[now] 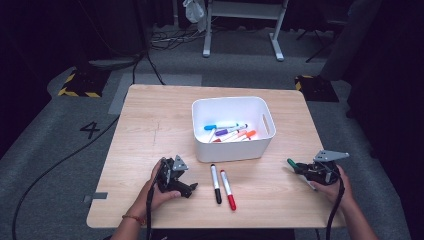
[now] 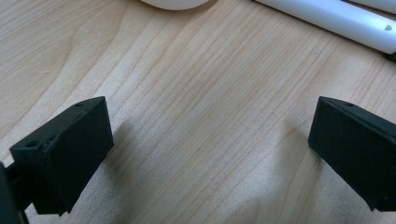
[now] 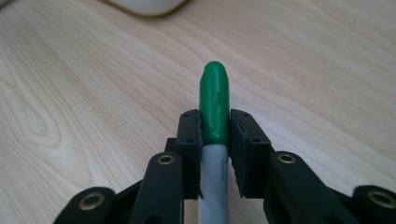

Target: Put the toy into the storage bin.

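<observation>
The white bin (image 1: 233, 129) holds several coloured markers (image 1: 230, 131). The right tongs (image 3: 215, 128) grip a green marker (image 3: 214, 100) (cap pointing forward along them). The left tongs (image 2: 210, 140) stand open.

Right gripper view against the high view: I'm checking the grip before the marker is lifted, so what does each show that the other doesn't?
The right gripper view alone shows the jaws pressed on both sides of the green-capped marker, clamping where its cap meets the white barrel.

The high view alone shows the white bin with markers inside, the black-capped marker and red-capped marker lying before it, and the left gripper.

Both show the right gripper, its marker and the wooden table.
</observation>
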`<state>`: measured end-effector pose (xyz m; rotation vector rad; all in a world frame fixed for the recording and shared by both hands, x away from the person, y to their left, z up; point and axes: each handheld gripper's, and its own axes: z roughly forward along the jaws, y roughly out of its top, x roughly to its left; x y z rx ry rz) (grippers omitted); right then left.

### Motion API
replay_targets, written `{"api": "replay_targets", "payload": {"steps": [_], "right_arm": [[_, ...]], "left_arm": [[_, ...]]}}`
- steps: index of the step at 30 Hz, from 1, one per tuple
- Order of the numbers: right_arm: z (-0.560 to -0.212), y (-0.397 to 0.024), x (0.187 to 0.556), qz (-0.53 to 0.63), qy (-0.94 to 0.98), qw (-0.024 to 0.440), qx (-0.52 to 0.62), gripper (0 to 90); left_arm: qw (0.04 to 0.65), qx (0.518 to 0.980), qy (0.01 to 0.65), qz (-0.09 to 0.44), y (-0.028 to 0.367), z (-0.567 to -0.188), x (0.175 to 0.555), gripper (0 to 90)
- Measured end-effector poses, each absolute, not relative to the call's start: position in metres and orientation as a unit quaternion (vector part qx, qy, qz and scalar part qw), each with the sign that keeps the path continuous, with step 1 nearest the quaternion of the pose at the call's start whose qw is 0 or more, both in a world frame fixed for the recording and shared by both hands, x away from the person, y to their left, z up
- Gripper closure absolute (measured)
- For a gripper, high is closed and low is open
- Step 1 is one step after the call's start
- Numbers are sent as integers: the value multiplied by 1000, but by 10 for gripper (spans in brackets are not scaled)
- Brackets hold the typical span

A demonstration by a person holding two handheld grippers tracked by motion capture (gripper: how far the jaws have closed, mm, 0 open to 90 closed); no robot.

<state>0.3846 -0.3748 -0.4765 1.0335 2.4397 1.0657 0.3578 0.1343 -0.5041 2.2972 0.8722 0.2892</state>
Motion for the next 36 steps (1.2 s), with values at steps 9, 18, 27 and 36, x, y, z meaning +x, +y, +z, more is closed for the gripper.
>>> {"api": "replay_targets", "payload": {"steps": [9, 18, 27, 36], "right_arm": [[-439, -365, 391, 410, 835, 167, 328, 750], [-391, -342, 406, 436, 829, 196, 291, 751], [-353, -327, 419, 452, 820, 226, 267, 751], [-314, -305, 431, 466, 818, 240, 235, 751]], "left_arm": [[328, 877, 333, 111, 134, -504, 358, 0], [328, 877, 333, 110, 134, -504, 358, 0], [328, 877, 334, 110, 134, -504, 358, 0], [328, 877, 333, 111, 134, -504, 358, 0]]}}
